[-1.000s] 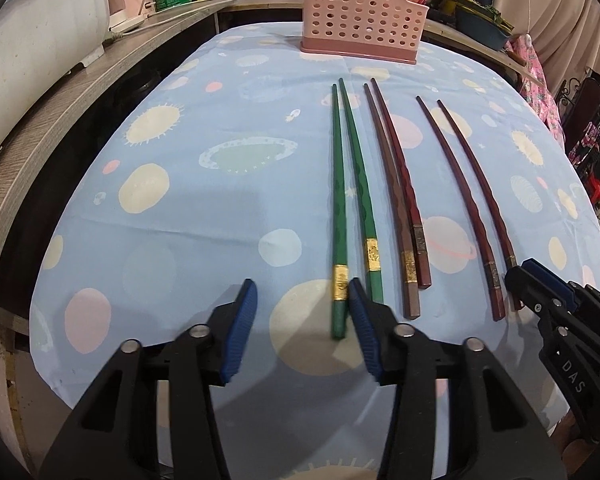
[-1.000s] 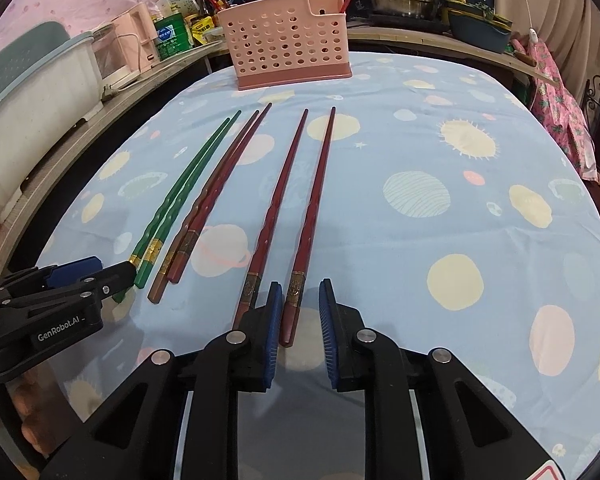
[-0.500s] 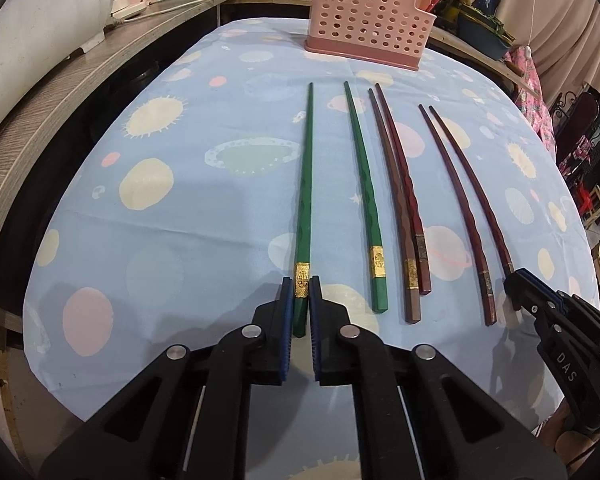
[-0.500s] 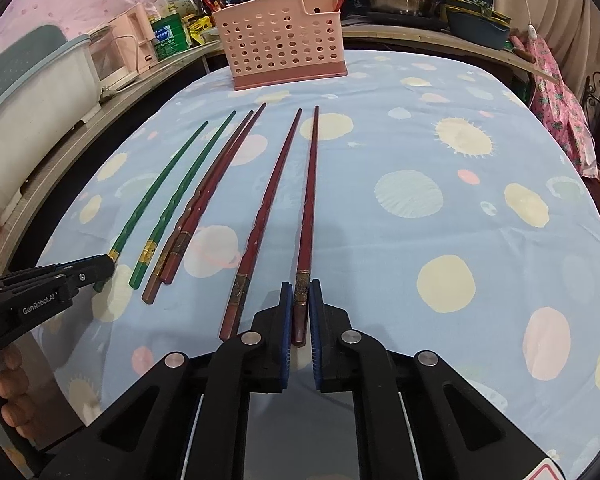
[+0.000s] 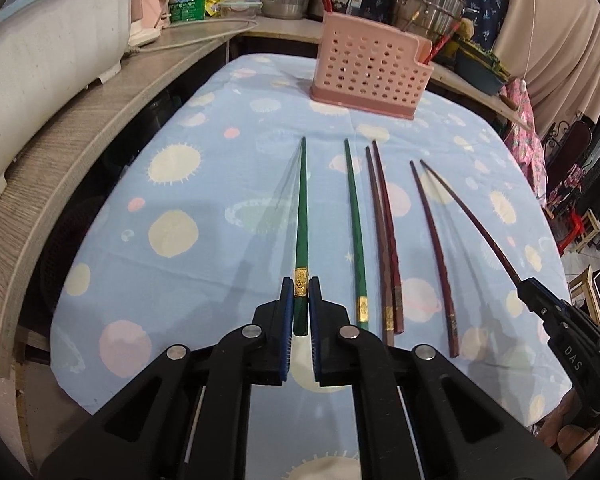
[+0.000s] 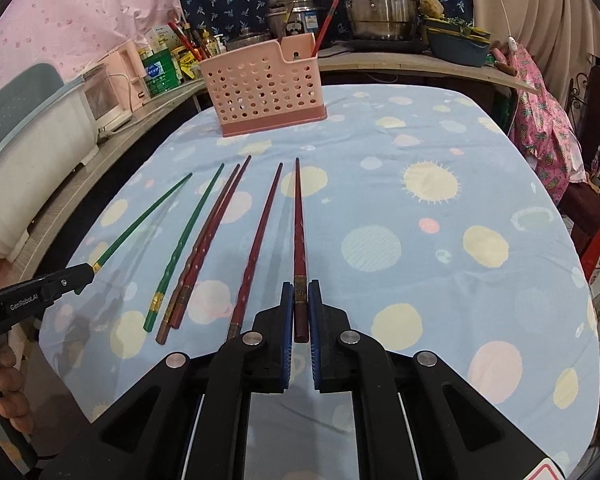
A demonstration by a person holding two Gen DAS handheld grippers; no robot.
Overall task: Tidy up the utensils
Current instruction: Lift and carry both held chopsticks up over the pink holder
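**Six chopsticks, two lifted, one in each tongs**

There are six chopsticks in all: two green, two brown, two dark red. One pink rack [image 5: 370,70] stands at the far end of the tabletop [image 5: 180,248], which is covered with a pale blue cloth printed with planets and suns.

The left tongs [image 5: 300,308] are clamped on a green chopstick [image 5: 301,224] at its thick end, just behind its gold band. Its tip points toward the rack, and its shadow falls apart from it on the cloth, so it is off the tabletop. The right tongs [image 6: 299,312] are pinched on a red chopstick [image 6: 298,224] the same way, at the thick end by a dull gold band; it too casts a shadow set apart from it.

Four chopsticks lie on the cloth between the two held ones. The second green one [image 5: 356,240] lies alone, just beside the brown pair [image 5: 384,240], whose two sticks touch and cross near their thick ends. The second red one [image 5: 436,256] lies a little apart from them.

Each chopstick tapers to a fine tip at the rack end, has a faceted or wavy shaft, and carries a gold band near the thick end. The rack is perforated with round holes and sits on a darker pink base.
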